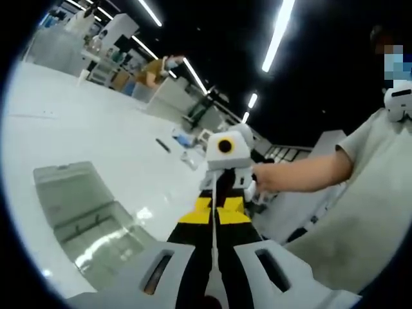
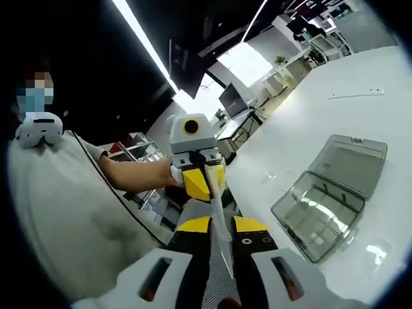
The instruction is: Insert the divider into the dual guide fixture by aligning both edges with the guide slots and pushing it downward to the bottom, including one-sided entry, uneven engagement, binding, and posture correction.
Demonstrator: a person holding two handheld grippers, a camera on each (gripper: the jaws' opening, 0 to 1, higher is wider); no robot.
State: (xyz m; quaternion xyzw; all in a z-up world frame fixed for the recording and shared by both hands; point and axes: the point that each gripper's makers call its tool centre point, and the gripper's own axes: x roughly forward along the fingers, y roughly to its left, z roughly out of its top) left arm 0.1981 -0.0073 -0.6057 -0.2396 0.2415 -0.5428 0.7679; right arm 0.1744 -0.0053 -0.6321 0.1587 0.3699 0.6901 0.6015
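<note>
You hold thin divider [image 2: 219, 222] edge-on between both tools, up in air beside white table [image 1: 96, 135]. Left gripper [image 1: 213, 215] clenched on one end, right gripper [image 2: 217, 225] clenched on other, facing each other. Clear hinged fixture box [image 2: 331, 193] lies open on table, well apart; guide slots probably inside, too blurred to confirm.

White table [image 1: 96, 129] spreads from 9 to 12 o'clock in left gripper view, from 1 to 5 o'clock in right gripper view [image 2: 360, 103]. Long ceiling light strips [image 1: 278, 35] run at 12 to 1 o'clock against dark ceiling; one strip [image 2: 145, 45] at 11 o'clock in right gripper view. Small dark object [image 1: 163, 145] lies on table near centre. Far desks with monitors [image 2: 233, 98] at 12 o'clock. Distant person in tan top [image 1: 154, 67] bends over bench at 11 o'clock.
</note>
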